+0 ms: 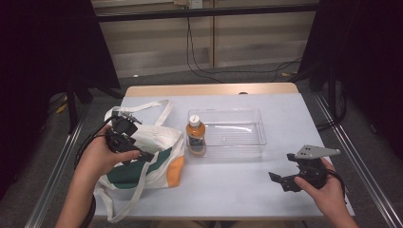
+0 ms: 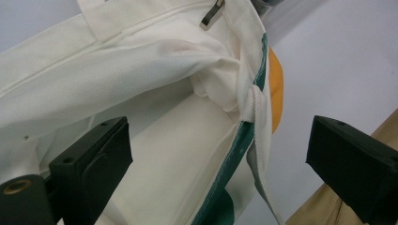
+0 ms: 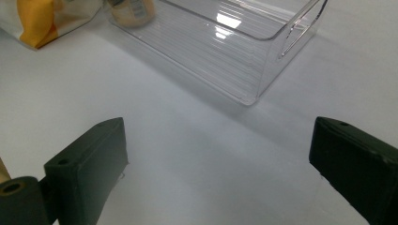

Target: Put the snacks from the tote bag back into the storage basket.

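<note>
Black jaws of the left gripper (image 2: 220, 173) stood wide apart in its own view, holding nothing, with the cream cloth of the tote bag (image 2: 155, 117) lying between and beyond them; whether either jaw brushed the fabric could not be told. One jaw sat over the bag's pale inner side, the other hung over the grey tabletop (image 2: 342, 61) beside the bag's green and orange edge. A white strap (image 2: 256, 122) ran down along that edge. From the high view, the left gripper (image 1: 124, 137) hovered over the upper part of the tote bag (image 1: 157, 156), gripped in the person's left hand (image 1: 97, 159), and the bag lay flat just left of the clear plastic bin (image 1: 237, 128). An orange drink bottle (image 1: 196, 135) stood upright inside the bin at the end nearest the bag. The right gripper (image 1: 285, 178) was held in the right hand (image 1: 323, 190) in front of the bin, toward the person and off to its right, well apart from it. Seen in the right gripper view, its jaws were likewise spread wide and empty above the bare tabletop (image 3: 197, 154), with the near corner of the bin (image 3: 225, 51) ahead of them and the bottle's base (image 3: 129, 11) at the bin's far end.
</note>
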Demonstrator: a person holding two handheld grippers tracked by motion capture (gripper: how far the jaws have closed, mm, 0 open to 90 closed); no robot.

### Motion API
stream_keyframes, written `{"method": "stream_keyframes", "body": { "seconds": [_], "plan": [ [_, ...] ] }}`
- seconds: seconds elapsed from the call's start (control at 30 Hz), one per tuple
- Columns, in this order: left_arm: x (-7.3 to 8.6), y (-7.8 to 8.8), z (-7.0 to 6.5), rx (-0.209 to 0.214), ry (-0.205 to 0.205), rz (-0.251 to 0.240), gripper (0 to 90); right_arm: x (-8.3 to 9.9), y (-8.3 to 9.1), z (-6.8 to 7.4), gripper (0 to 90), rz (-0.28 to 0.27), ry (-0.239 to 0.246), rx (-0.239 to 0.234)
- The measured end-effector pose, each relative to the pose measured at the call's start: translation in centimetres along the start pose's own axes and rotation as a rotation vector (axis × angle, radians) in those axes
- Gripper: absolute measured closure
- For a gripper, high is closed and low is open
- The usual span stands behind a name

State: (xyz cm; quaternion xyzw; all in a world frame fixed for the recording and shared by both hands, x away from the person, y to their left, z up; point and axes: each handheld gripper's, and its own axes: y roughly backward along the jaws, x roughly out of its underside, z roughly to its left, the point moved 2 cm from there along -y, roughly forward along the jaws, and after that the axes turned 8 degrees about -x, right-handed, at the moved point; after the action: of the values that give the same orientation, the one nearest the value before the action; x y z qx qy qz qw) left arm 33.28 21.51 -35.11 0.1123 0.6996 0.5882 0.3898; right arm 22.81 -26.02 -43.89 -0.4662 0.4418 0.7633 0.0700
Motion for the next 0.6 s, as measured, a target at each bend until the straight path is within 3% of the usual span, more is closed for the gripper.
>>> {"method": "stream_keyframes", "body": {
  "seconds": [0.07, 0.1, 0.13, 0.17, 0.3, 0.33, 0.6],
  "plan": [
    [0.2, 0.0, 0.0, -0.005, 0.005, -0.012, 6.8, 0.0, 0.0, 0.0, 4.4, -0.001, 0.003, -0.001],
    [0.3, 0.0, 0.0, -0.003, -0.012, -0.01, 6.8, 0.0, 0.0, 0.0, 4.4, -0.001, 0.003, -0.001],
    [0.4, -0.1, -0.2, -0.003, 0.019, -0.03, 6.8, 0.0, 0.0, 0.0, 4.4, -0.001, 0.004, 0.0],
    [0.6, 0.0, -0.1, -0.001, -0.002, -0.023, 6.8, 0.0, 0.0, 0.0, 4.4, 0.0, 0.004, -0.001],
    [1.0, -0.3, -0.1, 0.005, 0.022, -0.038, 6.8, 0.1, 0.1, 0.0, 4.4, 0.0, 0.005, 0.001],
    [1.1, -0.3, 0.0, 0.006, 0.005, -0.032, 6.8, 0.1, 0.1, 0.0, 4.4, -0.001, 0.004, 0.001],
    [1.4, -0.7, -0.2, 0.012, 0.006, -0.04, 6.8, 0.1, 0.0, 0.0, 4.3, -0.001, 0.003, 0.005]
  ]
}}
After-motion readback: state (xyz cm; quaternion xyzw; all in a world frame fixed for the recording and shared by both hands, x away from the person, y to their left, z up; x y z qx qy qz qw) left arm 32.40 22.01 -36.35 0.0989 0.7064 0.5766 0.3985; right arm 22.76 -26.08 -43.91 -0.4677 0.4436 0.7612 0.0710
